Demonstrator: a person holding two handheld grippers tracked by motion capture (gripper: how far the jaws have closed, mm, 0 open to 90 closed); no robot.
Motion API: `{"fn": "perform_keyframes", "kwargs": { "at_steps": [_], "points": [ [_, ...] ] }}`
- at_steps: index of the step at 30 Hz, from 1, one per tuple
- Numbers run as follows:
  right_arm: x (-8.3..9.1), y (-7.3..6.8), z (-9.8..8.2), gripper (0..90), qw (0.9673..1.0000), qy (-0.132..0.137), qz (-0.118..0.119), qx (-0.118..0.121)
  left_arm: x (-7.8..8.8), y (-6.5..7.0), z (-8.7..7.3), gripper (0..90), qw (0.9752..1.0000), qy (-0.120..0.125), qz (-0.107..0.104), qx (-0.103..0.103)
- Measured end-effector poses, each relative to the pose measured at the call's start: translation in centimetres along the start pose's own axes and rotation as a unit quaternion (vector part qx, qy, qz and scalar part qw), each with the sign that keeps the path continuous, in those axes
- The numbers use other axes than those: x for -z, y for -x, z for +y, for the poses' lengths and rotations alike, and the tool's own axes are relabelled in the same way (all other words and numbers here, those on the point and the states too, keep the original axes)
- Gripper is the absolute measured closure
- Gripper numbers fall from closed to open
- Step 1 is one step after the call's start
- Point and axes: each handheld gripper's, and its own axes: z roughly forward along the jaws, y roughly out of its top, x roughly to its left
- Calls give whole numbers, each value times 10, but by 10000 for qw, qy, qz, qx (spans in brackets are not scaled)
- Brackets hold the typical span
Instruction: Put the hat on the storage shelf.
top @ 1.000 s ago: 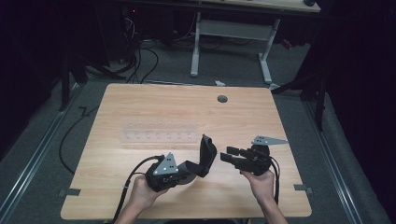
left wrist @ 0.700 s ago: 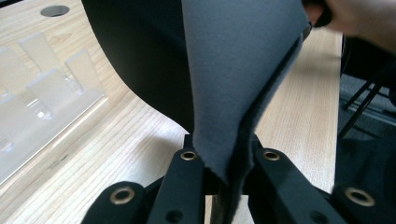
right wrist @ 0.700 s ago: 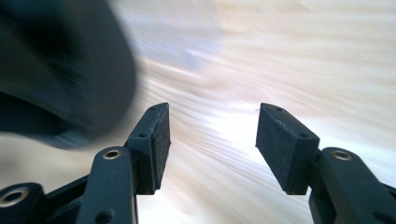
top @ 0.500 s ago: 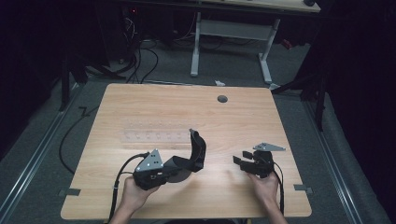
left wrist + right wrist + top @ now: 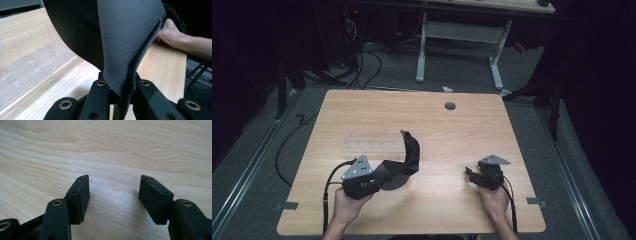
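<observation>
The left gripper is clamped on a dark grey felt sheet, limp, curling upright, at the table's seven o'clock. At five o'clock the right gripper has just been opening, jaws wide with nothing between them.

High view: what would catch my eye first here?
Most striking is the dark curved sheet standing up near the middle of the table, pinched at its lower end by the left gripper. In the left gripper view it is grey, soft-looking and doubled over between the jaws. Over to the right, the right gripper hangs low over bare wood, its jaws just opened and holding nothing.
</observation>
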Motion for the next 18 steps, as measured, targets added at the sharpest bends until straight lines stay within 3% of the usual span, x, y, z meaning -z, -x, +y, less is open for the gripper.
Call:
{"fn": "perform_keyframes", "kwargs": {
  "at_steps": [13,18],
  "points": [
    [-1,-1,1,406,10000,-12,-37,-23,17,-13,17,860,9988,405,142,218],
    [-1,-1,1,397,10000,-18,-29,-22,25,-20,26,861,9980,520,278,211]
  ]
}}
